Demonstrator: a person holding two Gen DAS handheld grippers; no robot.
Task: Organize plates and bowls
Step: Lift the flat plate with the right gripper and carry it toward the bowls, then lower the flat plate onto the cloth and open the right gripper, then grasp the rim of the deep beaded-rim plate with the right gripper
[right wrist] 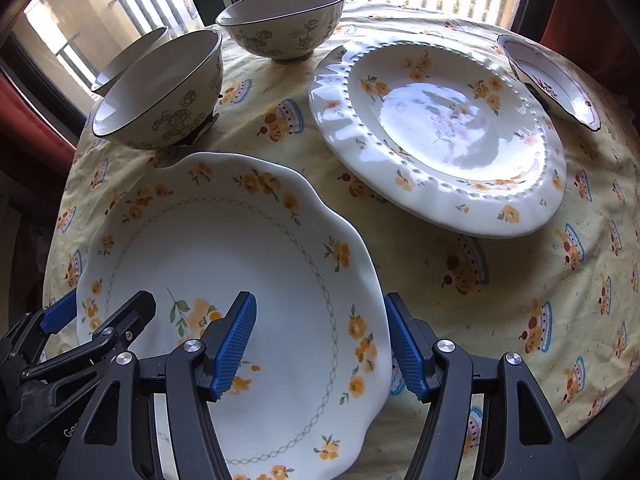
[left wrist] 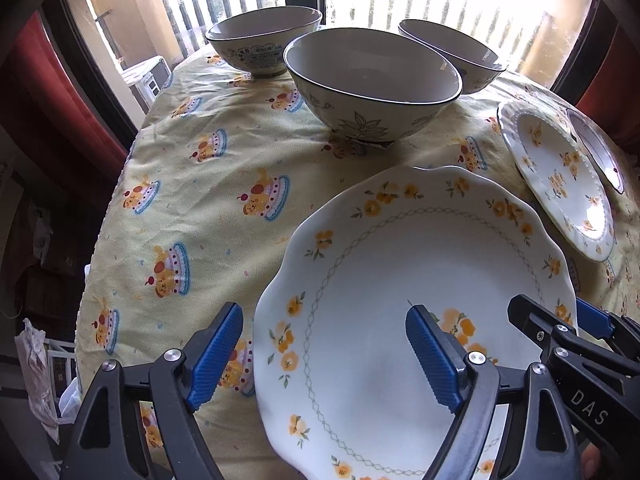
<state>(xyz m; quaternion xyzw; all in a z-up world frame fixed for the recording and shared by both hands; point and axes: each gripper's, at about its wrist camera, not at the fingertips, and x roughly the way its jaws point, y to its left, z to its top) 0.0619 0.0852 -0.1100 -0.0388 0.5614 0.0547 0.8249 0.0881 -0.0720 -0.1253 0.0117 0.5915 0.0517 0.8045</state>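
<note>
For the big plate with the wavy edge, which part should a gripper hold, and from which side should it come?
Grip the scalloped plate by its thin raised rim, coming steeply from above at the near edge. It lies flat on the tablecloth, so only the upturned rim gives a pad room underneath. The right gripper already straddles the rim, one finger inside, one outside.

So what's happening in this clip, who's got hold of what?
A person is working two handheld grippers over a scalloped plate on a table with a yellow cake-print cloth. The left gripper straddles the plate's left rim and the right gripper its right rim; both have jaws apart, not pressing. Three bowls, the nearest here, a beaded plate and a small dish sit untouched, nothing stacked yet.
</note>
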